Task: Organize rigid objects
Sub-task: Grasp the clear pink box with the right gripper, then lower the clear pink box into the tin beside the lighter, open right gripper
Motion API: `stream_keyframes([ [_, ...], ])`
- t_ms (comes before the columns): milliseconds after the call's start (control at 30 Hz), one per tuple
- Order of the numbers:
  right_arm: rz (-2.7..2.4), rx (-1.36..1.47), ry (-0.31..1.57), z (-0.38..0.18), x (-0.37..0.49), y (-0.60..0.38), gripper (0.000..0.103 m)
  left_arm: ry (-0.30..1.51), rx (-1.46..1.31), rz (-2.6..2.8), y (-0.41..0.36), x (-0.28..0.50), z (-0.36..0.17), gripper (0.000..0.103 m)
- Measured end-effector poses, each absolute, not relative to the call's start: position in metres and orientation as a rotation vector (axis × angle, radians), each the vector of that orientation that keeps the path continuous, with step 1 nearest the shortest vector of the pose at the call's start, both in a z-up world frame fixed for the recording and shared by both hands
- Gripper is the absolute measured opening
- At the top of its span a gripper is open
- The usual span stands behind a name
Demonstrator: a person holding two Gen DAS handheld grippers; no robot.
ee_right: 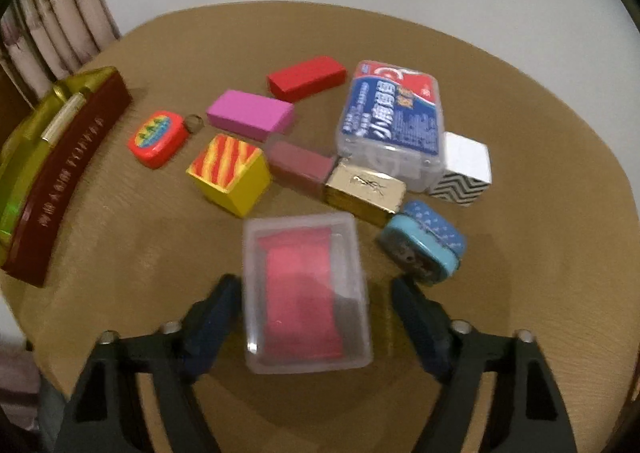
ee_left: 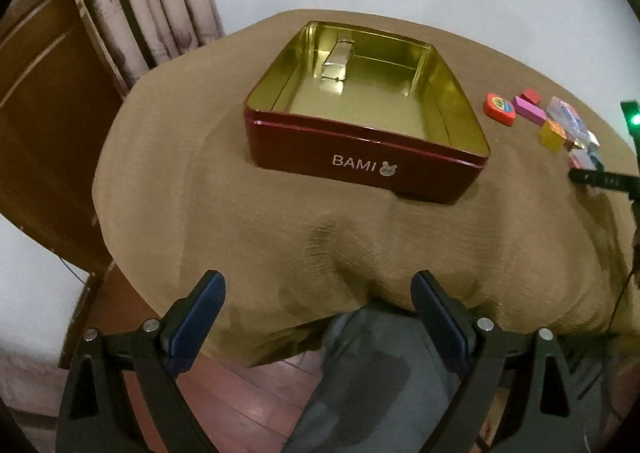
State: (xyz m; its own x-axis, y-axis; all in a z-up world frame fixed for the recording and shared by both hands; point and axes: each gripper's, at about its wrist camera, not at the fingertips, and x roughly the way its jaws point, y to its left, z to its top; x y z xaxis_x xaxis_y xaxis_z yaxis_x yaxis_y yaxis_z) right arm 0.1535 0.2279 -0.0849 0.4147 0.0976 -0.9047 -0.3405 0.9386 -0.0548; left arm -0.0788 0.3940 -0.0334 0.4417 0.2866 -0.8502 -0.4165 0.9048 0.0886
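Lying between spread fingers of right gripper (ee_right: 316, 293), clear box (ee_right: 306, 293) ungrasped, left gripper (ee_left: 318, 289) released, empty

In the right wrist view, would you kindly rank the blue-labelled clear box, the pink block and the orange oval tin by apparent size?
Largest to smallest:
1. Blue-labelled clear box
2. Pink block
3. Orange oval tin; it looks only slightly smaller than the pink block, so that order is unsure.

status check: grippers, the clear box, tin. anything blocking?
Left gripper open, empty, short of the tin. Right gripper open, straddling the clear box, not closed. Blue tin close by right finger.
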Motion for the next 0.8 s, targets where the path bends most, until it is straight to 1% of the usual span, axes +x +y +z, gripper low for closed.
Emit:
stream_keyframes([
  [33,0.271,-0.228,1.113,-0.082,0.153,0.226,0.054,1.021,-0.129,0.437,0.392,-0.079,-0.034,0.092],
  [200,0.293,-0.124,1.12,-0.07,0.141,0.21,0.054,1.031,-0.132,0.432,0.38,-0.084,-0.031,0.092],
  [267,0.321,-0.088,1.103,-0.058,0.131,0.21,0.054,1.034,-0.147,0.447,0.379,-0.087,-0.03,0.092],
  [367,0.407,-0.058,1.057,-0.024,0.122,0.226,0.054,1.03,-0.196,0.463,0.385,-0.089,-0.028,0.092],
  [500,0.577,-0.045,1.009,0.026,0.124,0.295,0.054,1.014,-0.253,0.488,0.396,-0.094,-0.024,0.092],
  [567,0.658,-0.041,1.017,0.037,0.13,0.335,0.054,1.006,-0.258,0.527,0.401,-0.097,-0.023,0.092],
  [667,0.747,-0.053,1.069,0.032,0.146,0.401,0.054,1.012,-0.29,0.529,0.406,-0.1,-0.025,0.092],
  [800,0.742,-0.07,1.151,-0.001,0.174,0.465,0.054,1.023,-0.324,0.544,0.414,-0.102,-0.028,0.092],
])
